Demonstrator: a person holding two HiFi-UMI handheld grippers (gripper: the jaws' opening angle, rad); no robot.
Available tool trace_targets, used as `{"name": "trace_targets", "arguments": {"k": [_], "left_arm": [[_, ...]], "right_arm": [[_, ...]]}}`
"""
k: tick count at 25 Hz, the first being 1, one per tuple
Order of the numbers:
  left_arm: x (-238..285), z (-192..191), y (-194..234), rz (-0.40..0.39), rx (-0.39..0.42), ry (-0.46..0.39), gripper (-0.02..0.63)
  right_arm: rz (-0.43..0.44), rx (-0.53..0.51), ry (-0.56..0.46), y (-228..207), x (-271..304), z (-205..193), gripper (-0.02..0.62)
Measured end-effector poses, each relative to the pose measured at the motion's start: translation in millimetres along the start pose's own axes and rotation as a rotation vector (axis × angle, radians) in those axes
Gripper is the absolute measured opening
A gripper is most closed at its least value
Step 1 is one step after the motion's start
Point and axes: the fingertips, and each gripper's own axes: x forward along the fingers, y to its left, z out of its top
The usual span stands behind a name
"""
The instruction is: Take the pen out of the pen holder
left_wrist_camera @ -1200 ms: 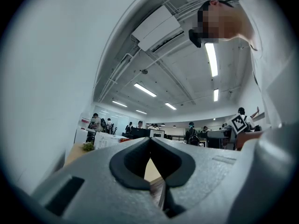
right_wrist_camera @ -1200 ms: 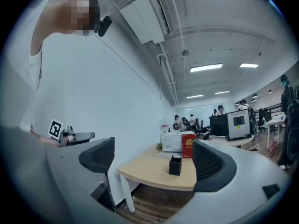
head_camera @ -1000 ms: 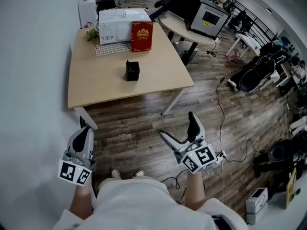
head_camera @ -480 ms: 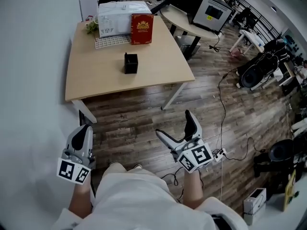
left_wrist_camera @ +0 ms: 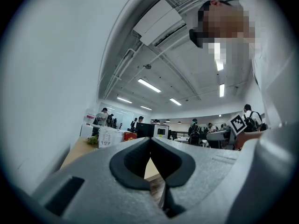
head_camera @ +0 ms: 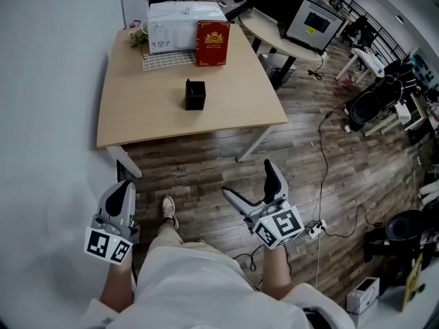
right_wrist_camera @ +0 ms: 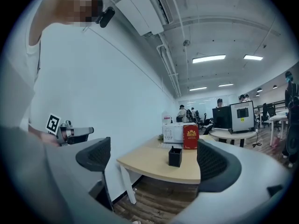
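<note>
A small black pen holder (head_camera: 195, 94) stands near the middle of a light wooden table (head_camera: 137, 115); it also shows in the right gripper view as a black pen holder (right_wrist_camera: 175, 157) with a thin pen tip above its rim. My left gripper (head_camera: 124, 192) is shut, held low by the wall, well short of the table. My right gripper (head_camera: 251, 185) is open and empty over the wooden floor, pointed at the table from a distance.
A white appliance (head_camera: 180, 25), a red box (head_camera: 212, 43) and a small plant (head_camera: 138, 35) stand at the table's far end. A wall runs along the left. Desks with monitors (head_camera: 314, 25), chairs and floor cables (head_camera: 322, 149) lie to the right.
The person has stepped forward, one foot now showing ahead; the table sits slightly nearer and shifted in view. Both grippers keep their poses.
</note>
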Motion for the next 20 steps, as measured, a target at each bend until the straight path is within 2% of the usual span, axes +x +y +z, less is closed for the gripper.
{"name": "trace_targets", "arguments": {"k": [6,11,16,20], "left_arm": [[65,-16,47,-0.040,-0.029,0.019,0.015],[147,0,103,-0.090,-0.027,-0.026,0.015],[216,7,161,-0.147,-0.069,-0.044,0.015],[259,-2,189,-0.191,-0.093,-0.036,0.015]], "right_arm": [[-0.007,-0.034,0.038,-24,67,-2,0.552],[-0.005,-0.071,0.036,-53,152,28,0.552],[-0.053,-0.088,0.070,-74,221,50,0.552],[-0.096,-0.074,0.120,-91,249,40,0.552]]}}
